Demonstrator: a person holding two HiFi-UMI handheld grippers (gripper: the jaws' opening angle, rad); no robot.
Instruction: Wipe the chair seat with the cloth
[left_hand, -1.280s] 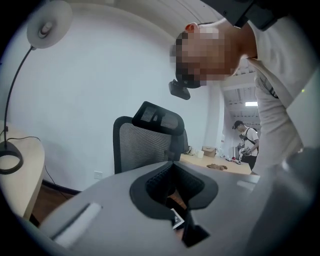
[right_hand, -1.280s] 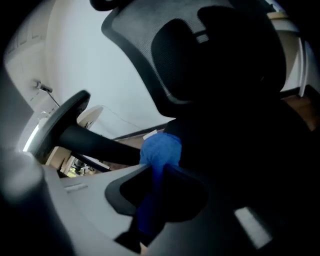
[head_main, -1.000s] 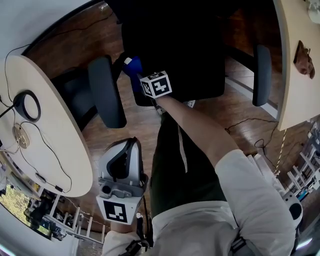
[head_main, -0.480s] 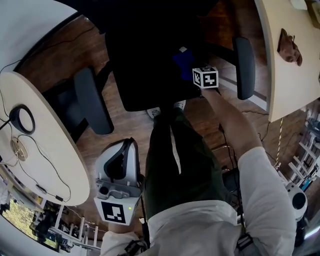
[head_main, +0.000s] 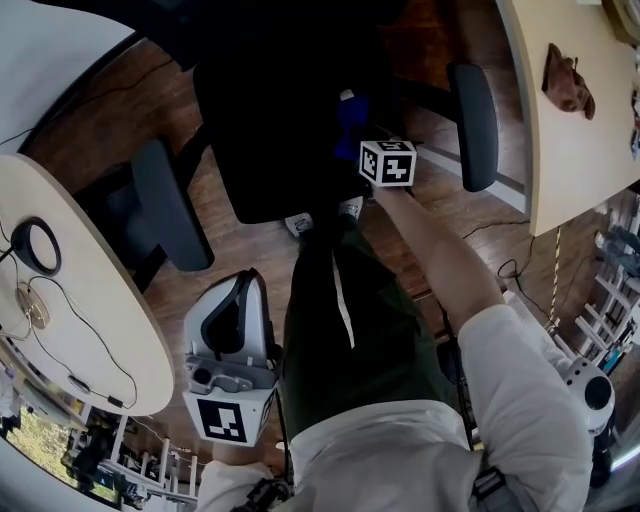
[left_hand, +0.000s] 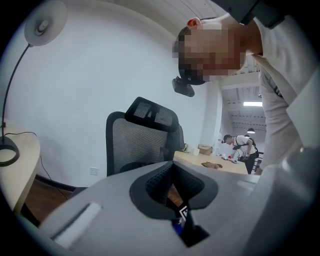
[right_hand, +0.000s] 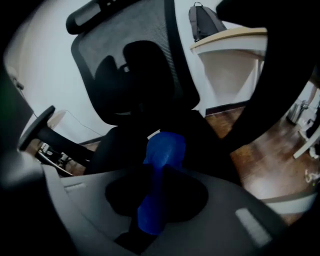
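Observation:
The black chair seat (head_main: 280, 140) lies at the top of the head view. A blue cloth (head_main: 350, 118) rests on its right part, pinched in my right gripper (head_main: 358, 135), whose marker cube sits just behind. In the right gripper view the cloth (right_hand: 162, 155) runs from between the dark jaws of that gripper (right_hand: 156, 197) out onto the seat (right_hand: 205, 135), below the mesh backrest (right_hand: 135, 65). My left gripper (head_main: 232, 330) hangs low beside the person's left leg, away from the chair. Its ribbed pads (left_hand: 165, 184) meet with nothing between them.
Grey armrests flank the seat, left (head_main: 165, 205) and right (head_main: 472, 125). A round table (head_main: 70, 350) with a lamp base (head_main: 30, 245) and cables stands at the left. A desk (head_main: 560, 150) bearing a brown object (head_main: 567, 80) stands at the right. The floor is wood.
My right gripper has dragged the blue cloth from the seat's left edge across to its right part. The left gripper has stayed low by the leg.

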